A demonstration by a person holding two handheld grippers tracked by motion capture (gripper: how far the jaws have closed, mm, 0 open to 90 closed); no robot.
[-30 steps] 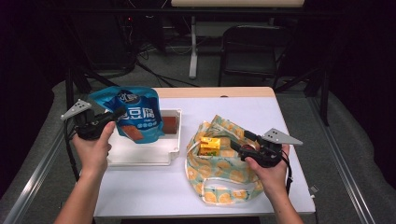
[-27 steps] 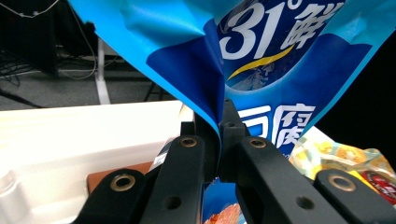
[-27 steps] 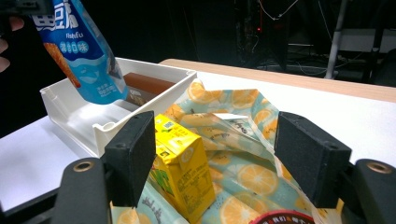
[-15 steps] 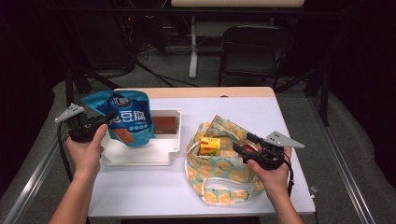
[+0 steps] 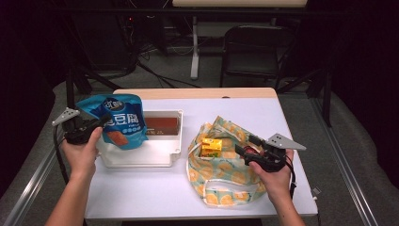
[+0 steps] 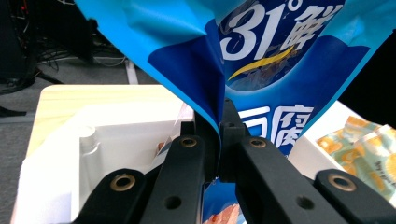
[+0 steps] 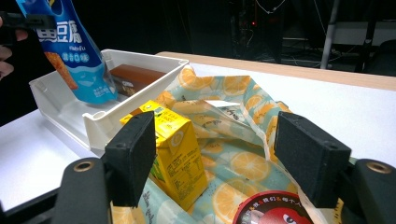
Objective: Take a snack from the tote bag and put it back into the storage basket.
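Looks like lab or recording studio, not home. White table [image 5: 244, 113] with wooden far edge stands alone on grey floor [image 5: 301, 99]. Behind table: black office chair [image 5: 256, 47], second desk's white leg [image 5: 194, 47], loose cables [image 5: 141, 66] trailing over floor. Metal rails [image 5: 348, 165] run past both sides of table. Surroundings beyond table dark, light on tabletop.

A white-topped table [image 5: 244, 110] with a pale wooden far edge carries a white plastic tray [image 5: 141, 157] on its left half and, just beside it to the right, an open orange-print cloth bag [image 5: 221, 181].
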